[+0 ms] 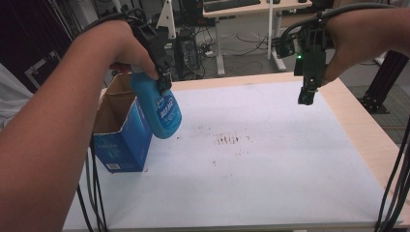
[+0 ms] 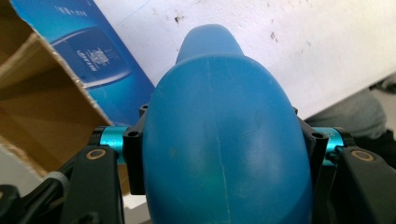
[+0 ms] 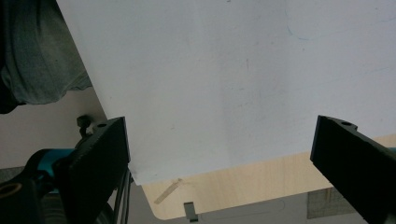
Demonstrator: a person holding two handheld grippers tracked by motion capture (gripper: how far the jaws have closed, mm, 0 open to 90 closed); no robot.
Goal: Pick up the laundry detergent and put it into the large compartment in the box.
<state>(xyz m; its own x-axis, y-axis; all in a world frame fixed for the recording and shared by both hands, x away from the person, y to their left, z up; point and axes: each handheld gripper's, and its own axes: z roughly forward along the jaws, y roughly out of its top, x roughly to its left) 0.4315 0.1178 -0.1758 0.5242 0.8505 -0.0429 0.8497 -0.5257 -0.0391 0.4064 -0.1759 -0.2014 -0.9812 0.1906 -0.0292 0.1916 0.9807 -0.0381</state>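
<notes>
Left gripper (image 1: pixel 163 82) clamped on blue bottle (image 1: pixel 162 113), held in air just beside the open blue box (image 1: pixel 121 140), above the white mat (image 1: pixel 251 159). Right gripper (image 1: pixel 307 96) wide open, empty, well apart from box. Best to keep the clamp firm and clear the box rim.

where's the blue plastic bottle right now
In the high view the blue plastic bottle hangs at the left, clamped in the left tool, held in the air just right of the open blue cardboard box.
</notes>
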